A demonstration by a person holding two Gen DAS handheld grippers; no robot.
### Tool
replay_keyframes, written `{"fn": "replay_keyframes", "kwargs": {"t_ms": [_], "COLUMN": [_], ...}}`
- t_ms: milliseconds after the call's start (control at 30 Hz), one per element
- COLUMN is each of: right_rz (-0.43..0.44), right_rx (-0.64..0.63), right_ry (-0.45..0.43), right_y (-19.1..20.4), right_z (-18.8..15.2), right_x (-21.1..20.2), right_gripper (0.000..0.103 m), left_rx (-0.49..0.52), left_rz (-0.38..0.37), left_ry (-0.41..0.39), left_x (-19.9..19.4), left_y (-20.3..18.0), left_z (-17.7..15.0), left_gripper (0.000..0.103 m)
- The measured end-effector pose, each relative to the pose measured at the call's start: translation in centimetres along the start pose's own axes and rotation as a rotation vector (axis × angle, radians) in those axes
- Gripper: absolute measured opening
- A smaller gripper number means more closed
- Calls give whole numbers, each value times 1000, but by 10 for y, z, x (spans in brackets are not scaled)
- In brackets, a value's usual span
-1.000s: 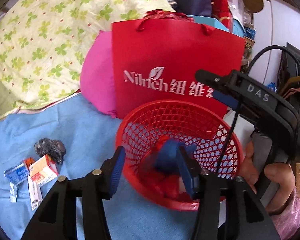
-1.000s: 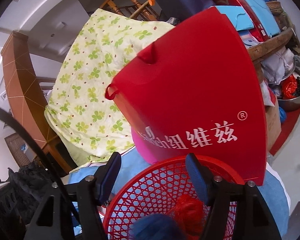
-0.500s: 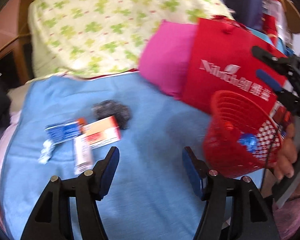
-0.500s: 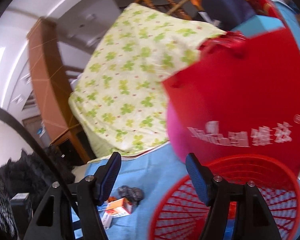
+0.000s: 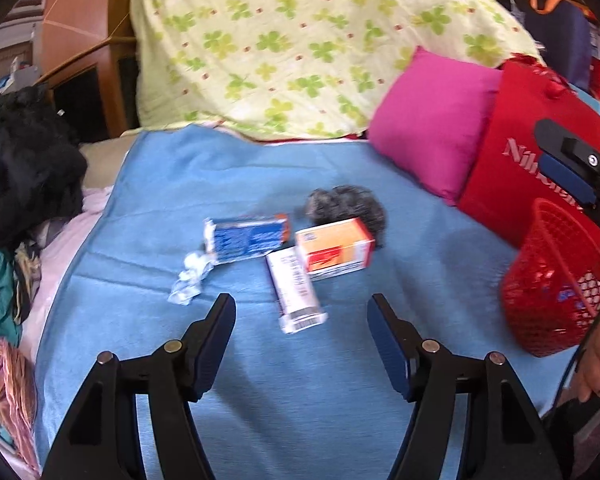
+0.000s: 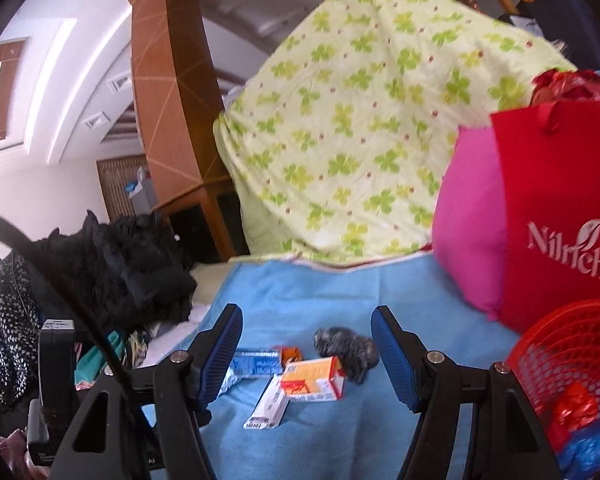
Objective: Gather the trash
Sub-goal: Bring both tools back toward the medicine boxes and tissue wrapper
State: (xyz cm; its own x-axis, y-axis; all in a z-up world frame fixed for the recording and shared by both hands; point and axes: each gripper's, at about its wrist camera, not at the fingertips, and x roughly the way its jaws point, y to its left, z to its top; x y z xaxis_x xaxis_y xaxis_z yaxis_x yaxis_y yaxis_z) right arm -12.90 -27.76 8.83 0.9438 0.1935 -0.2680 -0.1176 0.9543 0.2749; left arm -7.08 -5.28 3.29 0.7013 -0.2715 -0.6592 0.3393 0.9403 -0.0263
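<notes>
Trash: white tube (image 5: 297,291), orange box (image 5: 333,249), blue wrapper (image 5: 247,235), laid just ahead of left gripper (image 5: 301,331) and right gripper (image 6: 306,347); both jaws spread wide, empty.

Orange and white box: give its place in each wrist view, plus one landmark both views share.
Left wrist: orange and white box lies centre frame on the blue blanket, above the open fingers.
Right wrist: the box sits low centre, between the fingers.
Shared landmark: the dark grey clump just behind it.
</notes>
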Motion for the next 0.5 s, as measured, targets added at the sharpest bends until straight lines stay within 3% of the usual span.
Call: {"fn": "replay_keyframes", "kwargs": {"t_ms": [200, 500], "right_rz": [-7, -24], "right_rx": [23, -4], "right_ry": [98, 197], "right_y": [3, 11], "right_z": [-11, -25], "right_x": [28, 53], "right_gripper": [71, 71], "left_rx": [-24, -57], "left_rz": [46, 46], "left_ry": [29, 78], "left_x": [23, 57], "left_y": [21, 32], "left_z": [-9, -25], "left_gripper": [69, 69]}}
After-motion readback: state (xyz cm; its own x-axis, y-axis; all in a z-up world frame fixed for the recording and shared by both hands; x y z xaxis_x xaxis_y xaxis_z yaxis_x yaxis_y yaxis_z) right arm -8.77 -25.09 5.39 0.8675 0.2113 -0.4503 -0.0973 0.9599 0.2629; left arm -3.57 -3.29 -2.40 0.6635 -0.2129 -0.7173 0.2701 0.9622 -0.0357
